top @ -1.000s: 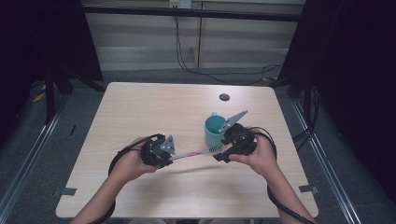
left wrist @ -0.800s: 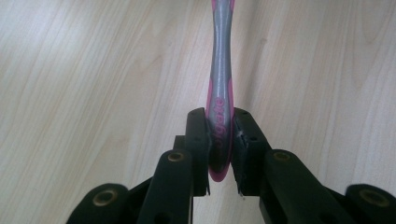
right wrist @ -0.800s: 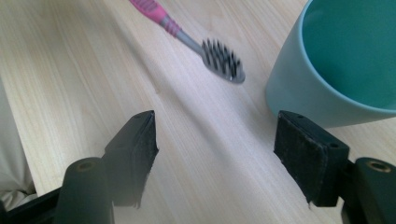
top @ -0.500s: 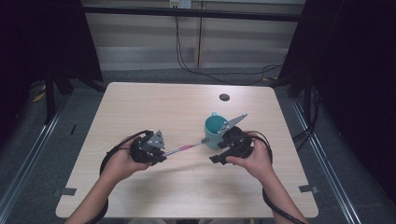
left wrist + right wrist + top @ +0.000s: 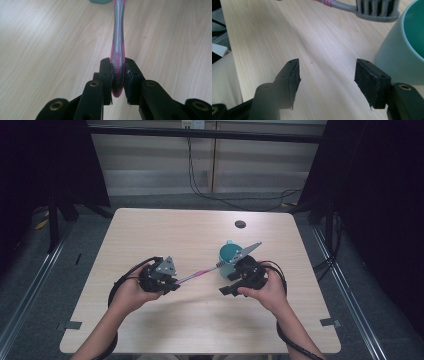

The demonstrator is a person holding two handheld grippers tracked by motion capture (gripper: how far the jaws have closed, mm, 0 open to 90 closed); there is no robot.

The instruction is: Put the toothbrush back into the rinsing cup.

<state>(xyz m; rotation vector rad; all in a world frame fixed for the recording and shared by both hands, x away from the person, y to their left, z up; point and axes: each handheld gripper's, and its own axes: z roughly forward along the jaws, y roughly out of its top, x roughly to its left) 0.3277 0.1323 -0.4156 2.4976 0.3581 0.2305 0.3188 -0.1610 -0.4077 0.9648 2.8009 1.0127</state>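
Teal cup point(image 5: 227, 255) stands just beyond the toothbrush point(image 5: 118, 47) head, table point(image 5: 150, 230) bare around.

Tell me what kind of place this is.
Probably a lab recording station, not a home: a bare wooden table ringed by black curtains, cables trailing along the back wall, and floor rails beside it.

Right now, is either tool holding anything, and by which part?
The left tool clamps the toothbrush by its handle end; the right tool is open, holding nothing.
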